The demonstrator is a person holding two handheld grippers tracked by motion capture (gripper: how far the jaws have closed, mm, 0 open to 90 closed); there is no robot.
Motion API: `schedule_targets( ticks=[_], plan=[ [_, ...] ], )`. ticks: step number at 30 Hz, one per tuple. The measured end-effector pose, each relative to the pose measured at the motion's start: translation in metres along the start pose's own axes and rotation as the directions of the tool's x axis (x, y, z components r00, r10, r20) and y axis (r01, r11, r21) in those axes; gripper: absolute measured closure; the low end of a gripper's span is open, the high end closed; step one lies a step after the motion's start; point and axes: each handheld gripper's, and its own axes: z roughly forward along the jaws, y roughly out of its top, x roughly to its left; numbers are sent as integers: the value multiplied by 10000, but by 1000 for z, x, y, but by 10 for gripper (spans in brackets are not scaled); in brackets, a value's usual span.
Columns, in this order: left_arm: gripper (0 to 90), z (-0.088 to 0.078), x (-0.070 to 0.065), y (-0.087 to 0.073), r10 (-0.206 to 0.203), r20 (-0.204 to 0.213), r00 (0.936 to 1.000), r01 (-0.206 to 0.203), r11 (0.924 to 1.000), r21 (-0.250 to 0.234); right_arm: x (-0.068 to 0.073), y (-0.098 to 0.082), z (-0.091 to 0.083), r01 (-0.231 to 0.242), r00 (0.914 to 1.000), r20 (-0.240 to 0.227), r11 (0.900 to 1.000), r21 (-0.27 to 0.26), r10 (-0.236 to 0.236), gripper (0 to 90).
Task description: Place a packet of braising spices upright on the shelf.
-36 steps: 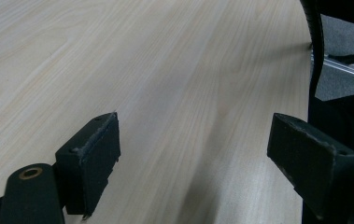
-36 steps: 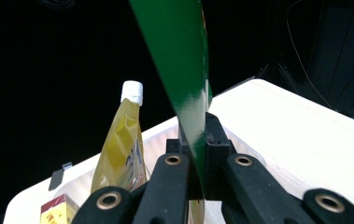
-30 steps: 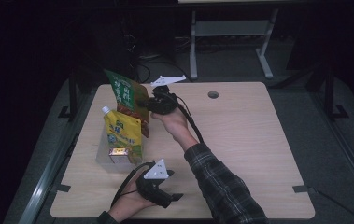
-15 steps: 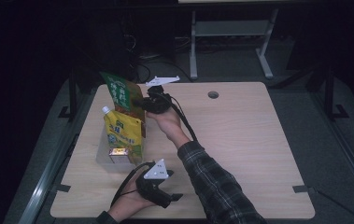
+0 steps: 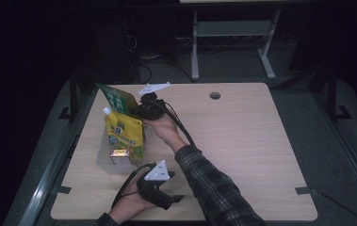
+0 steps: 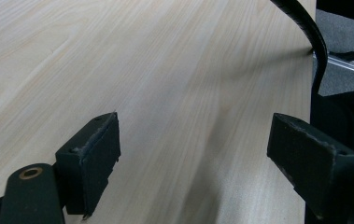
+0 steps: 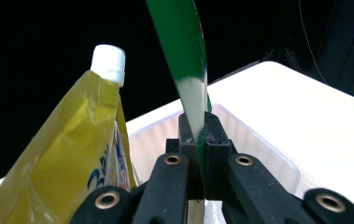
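Pouches, two: one green (image 5: 118, 98) (in right gripper (image 5: 141, 112)), one yellow (image 5: 125, 134).

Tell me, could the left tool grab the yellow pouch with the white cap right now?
Probably yes. The left tool is open and empty, the yellow pouch stands just ahead in the clear bin, and only bare table lies between.

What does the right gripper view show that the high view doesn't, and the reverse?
Right gripper view alone: the claw's jaws pinched shut on the green pouch's white-edged bottom, and the clear bin's ribbed wall.

High view alone: the left claw resting at the near edge of the table, the plaid sleeve, and a small box in the bin.

Both: the green pouch, the yellow spouted pouch, the bin.
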Motion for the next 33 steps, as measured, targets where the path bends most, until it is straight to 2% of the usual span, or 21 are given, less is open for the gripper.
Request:
schedule_targets(
  ticks=[3,7,11,13,22,26,33],
  plan=[
    [167,0,0,0,14,18,10000,-14,10000,-8,1,-1,2,170,9998,91,9997,194,-172,888],
    [167,0,0,0,6,17,10000,-6,10000,-2,3,-2,3,158,9999,-41,9995,263,-157,863],
    [167,0,1,0,15,-1,10000,-15,10000,4,4,0,-2,88,9999,-131,9997,218,-85,757],
    [167,0,1,0,11,-4,10000,-11,10000,-5,4,1,-7,141,9999,32,9997,201,-142,709],
    [167,-1,3,0,-1,-26,10000,1,10000,29,2,-6,-40,208,9997,138,9993,296,-212,568],
    [167,-1,4,0,84,-60,9999,-83,9999,103,-1,-17,-60,249,9995,187,9989,410,-257,533],
    [167,0,4,-1,-38,-44,10000,38,10000,41,-6,-41,-97,264,9988,408,9979,585,-288,474]
  ],
)
